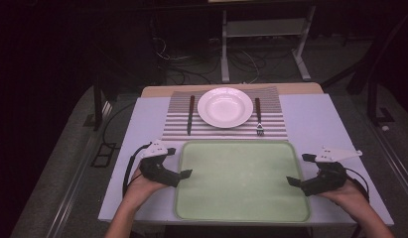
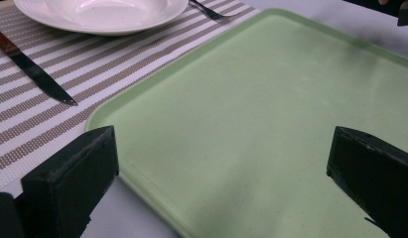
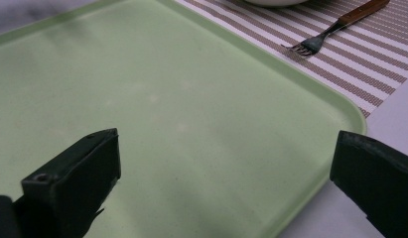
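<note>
Dim, purplish high view, dark surroundings; soft overhead light, perhaps slight blur on near jaws.

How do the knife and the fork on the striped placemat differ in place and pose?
The knife lies left of the white plate; the fork lies right of it. The knife ends in a dark pointed blade toward the green tray; the fork ends in tines toward it. Both have brown handles, lie flat on the placemat roughly parallel, and neither open gripper touches them.
</note>
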`<action>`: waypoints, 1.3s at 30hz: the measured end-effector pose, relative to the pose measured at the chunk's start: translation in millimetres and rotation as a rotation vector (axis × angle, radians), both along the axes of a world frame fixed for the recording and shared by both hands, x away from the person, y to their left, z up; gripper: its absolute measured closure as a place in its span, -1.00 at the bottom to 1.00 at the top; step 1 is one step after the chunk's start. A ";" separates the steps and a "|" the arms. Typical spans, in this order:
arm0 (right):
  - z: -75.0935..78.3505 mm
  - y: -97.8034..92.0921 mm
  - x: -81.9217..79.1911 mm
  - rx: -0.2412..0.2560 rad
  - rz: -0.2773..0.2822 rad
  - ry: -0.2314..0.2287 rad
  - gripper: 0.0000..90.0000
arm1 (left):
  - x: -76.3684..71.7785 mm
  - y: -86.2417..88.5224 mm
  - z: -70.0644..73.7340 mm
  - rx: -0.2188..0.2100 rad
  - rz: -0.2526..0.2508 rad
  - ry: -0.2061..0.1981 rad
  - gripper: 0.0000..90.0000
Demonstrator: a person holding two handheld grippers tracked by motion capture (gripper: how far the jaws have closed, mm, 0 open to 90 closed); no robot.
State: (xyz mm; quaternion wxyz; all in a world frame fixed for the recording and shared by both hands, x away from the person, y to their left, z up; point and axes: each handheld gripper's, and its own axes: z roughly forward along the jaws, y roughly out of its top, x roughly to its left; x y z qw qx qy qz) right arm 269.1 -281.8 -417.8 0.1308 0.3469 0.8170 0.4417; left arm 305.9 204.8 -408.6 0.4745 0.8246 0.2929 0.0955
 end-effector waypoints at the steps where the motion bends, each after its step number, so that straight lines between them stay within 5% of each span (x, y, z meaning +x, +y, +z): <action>1: -0.3 -0.2 0.5 -0.001 -0.001 -0.002 -1.00 | 0.0 0.0 0.0 0.000 0.000 0.000 -1.00; 39: -2.7 1.5 4.0 0.024 0.016 -0.008 -1.00 | 23.7 -1.4 -0.4 -0.024 0.070 -0.025 -1.00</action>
